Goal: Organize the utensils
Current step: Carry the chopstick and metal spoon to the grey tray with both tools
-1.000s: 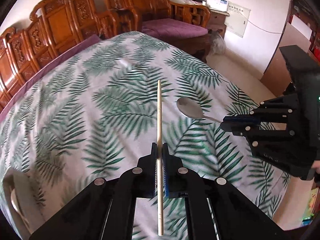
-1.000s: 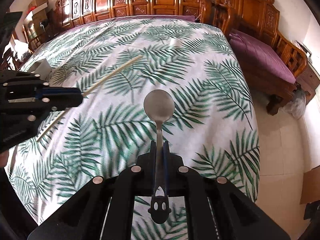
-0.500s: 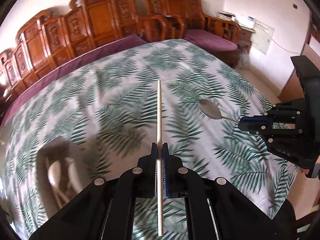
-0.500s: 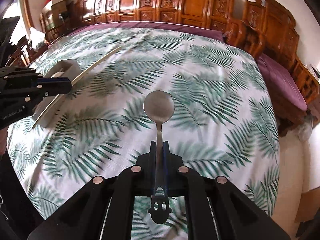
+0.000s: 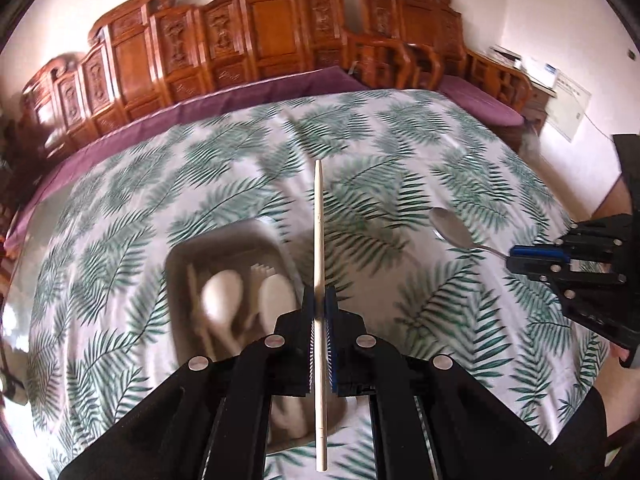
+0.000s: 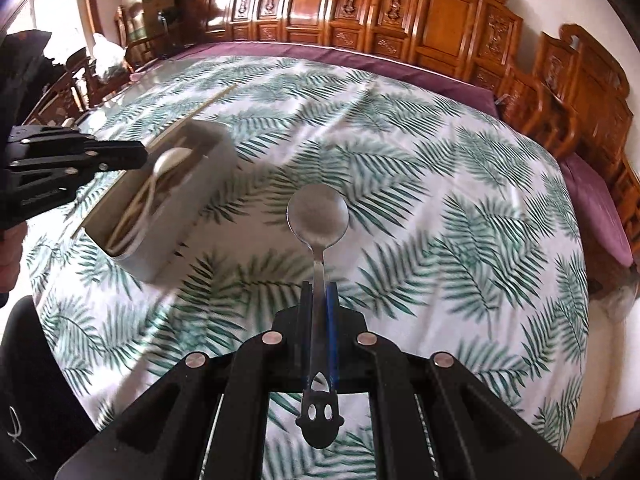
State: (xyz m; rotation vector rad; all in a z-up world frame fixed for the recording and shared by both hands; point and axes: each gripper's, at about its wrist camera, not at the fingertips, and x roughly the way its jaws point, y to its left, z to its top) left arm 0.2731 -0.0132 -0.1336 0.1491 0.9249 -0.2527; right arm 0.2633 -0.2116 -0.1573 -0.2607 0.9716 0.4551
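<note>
My left gripper [image 5: 319, 300] is shut on a pale wooden chopstick [image 5: 319, 224] that points forward, held over a grey utensil tray [image 5: 180, 256]. The tray holds white spoons [image 5: 220, 300] and other pale utensils. My right gripper [image 6: 319, 292] is shut on the handle of a metal spoon [image 6: 318, 212], bowl forward, above the cloth. The right gripper with its spoon [image 5: 450, 226] shows at the right of the left wrist view. The left gripper [image 6: 136, 154], the chopstick [image 6: 208, 104] and the tray [image 6: 188, 200] show at the left of the right wrist view.
The table is covered by a white cloth with green fern leaves [image 6: 400, 168]. Carved wooden benches with purple cushions [image 5: 256, 40] run along the far side and right. The table's edge drops to the floor at the right [image 6: 612, 360].
Both grippers have swung left over the table with their utensils held. The tray has come under the left gripper and into the right wrist view's left side.
</note>
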